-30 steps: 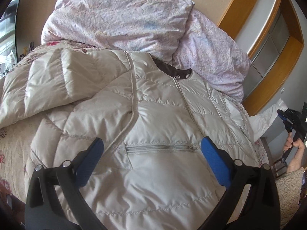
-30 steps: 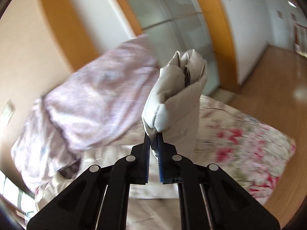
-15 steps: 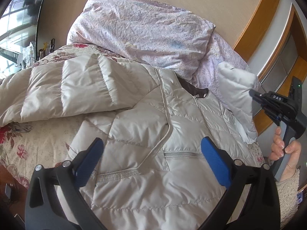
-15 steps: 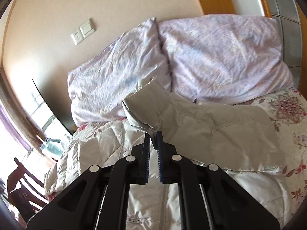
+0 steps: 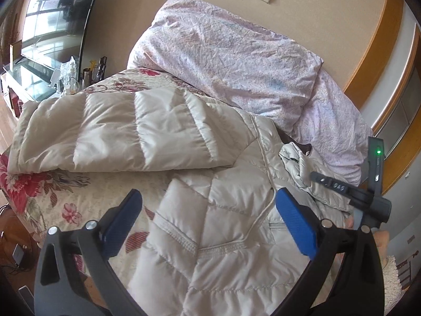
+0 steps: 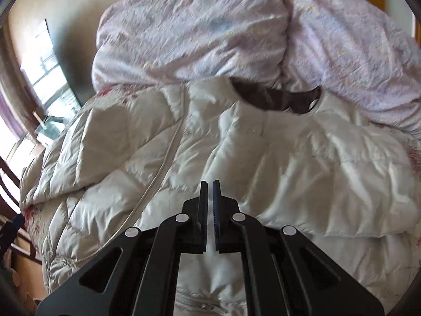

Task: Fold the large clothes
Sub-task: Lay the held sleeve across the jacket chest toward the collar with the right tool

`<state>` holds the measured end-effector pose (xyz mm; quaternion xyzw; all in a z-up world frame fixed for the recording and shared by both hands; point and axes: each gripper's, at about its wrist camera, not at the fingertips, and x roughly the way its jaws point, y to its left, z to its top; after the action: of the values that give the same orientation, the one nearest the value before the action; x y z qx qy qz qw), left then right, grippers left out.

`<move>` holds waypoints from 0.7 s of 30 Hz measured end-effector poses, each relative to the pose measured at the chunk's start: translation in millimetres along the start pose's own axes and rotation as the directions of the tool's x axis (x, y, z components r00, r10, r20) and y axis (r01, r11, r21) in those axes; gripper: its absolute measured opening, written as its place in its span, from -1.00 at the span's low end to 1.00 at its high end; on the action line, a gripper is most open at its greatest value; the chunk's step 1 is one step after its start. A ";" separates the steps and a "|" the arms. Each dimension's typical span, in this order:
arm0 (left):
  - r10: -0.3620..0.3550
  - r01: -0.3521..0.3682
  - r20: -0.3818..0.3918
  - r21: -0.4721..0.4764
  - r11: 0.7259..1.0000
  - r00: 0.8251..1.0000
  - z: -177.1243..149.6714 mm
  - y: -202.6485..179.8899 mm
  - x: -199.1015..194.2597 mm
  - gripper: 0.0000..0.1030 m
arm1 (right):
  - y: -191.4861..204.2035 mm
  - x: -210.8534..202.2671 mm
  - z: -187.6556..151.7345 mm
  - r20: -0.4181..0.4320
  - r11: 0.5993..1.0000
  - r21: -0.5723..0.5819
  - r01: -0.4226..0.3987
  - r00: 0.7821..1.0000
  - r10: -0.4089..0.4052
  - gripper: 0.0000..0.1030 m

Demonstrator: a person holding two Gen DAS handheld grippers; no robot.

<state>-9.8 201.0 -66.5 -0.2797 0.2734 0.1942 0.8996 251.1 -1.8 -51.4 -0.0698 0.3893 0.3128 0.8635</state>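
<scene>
A beige quilted puffer jacket (image 5: pixel 223 237) lies face up on a floral bedspread (image 5: pixel 65 192), its collar toward the pillows. Its left sleeve (image 5: pixel 118 131) stretches flat to the left. My left gripper (image 5: pixel 208 210) hovers open over the jacket's lower front, nothing between its blue pads. My right gripper (image 6: pixel 210 184) is shut, with pale fabric showing in the slit between its fingers; the right sleeve (image 6: pixel 329 171) lies folded across the chest (image 6: pixel 118 171). In the left wrist view, the right gripper (image 5: pixel 314 176) meets the crumpled sleeve end (image 5: pixel 300 163), held by a hand (image 5: pixel 379 239).
Two lilac pillows (image 5: pixel 223 52) lean on the wall behind the collar, also large in the right wrist view (image 6: pixel 197 26). A cluttered bedside surface (image 5: pixel 71 76) stands at the far left. An orange-framed wardrobe (image 5: pixel 381 65) is on the right. The bed's edge runs along the lower left.
My right gripper has swung in from the right and come down, laying the pinched sleeve across the jacket's chest. My left gripper has drifted left, still open.
</scene>
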 end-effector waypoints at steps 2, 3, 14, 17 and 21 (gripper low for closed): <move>0.016 -0.015 0.005 -0.021 1.000 1.000 1.3 9.6 0.4 0.95 | -16.5 -0.1 13.0 0.022 0.997 0.043 0.063 0.998 -0.064 -0.80; 0.024 -0.024 0.008 -0.031 0.999 1.000 1.7 14.6 0.6 0.95 | -25.3 7.4 17.8 0.015 0.993 0.065 0.103 0.994 -0.104 -0.76; 0.126 -0.124 0.011 -0.115 0.986 0.992 4.2 59.0 2.0 0.95 | -13.1 88.8 -1.5 -0.092 0.925 -0.098 0.367 0.922 -0.376 -0.75; 0.153 -0.151 0.006 -0.148 0.977 0.988 4.7 70.8 5.0 0.95 | 3.4 95.1 -11.8 -0.035 0.876 -0.196 0.440 0.890 -0.455 -0.77; 0.164 -0.163 -0.013 -0.234 0.959 0.986 4.0 93.4 6.5 0.95 | -0.8 93.0 -12.5 -0.028 0.888 -0.169 0.427 0.899 -0.437 -0.77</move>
<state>-50.2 276.5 -104.7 -0.3595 0.2678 0.2996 0.8422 290.3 38.3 -126.7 -0.2334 0.3656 0.1404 0.8900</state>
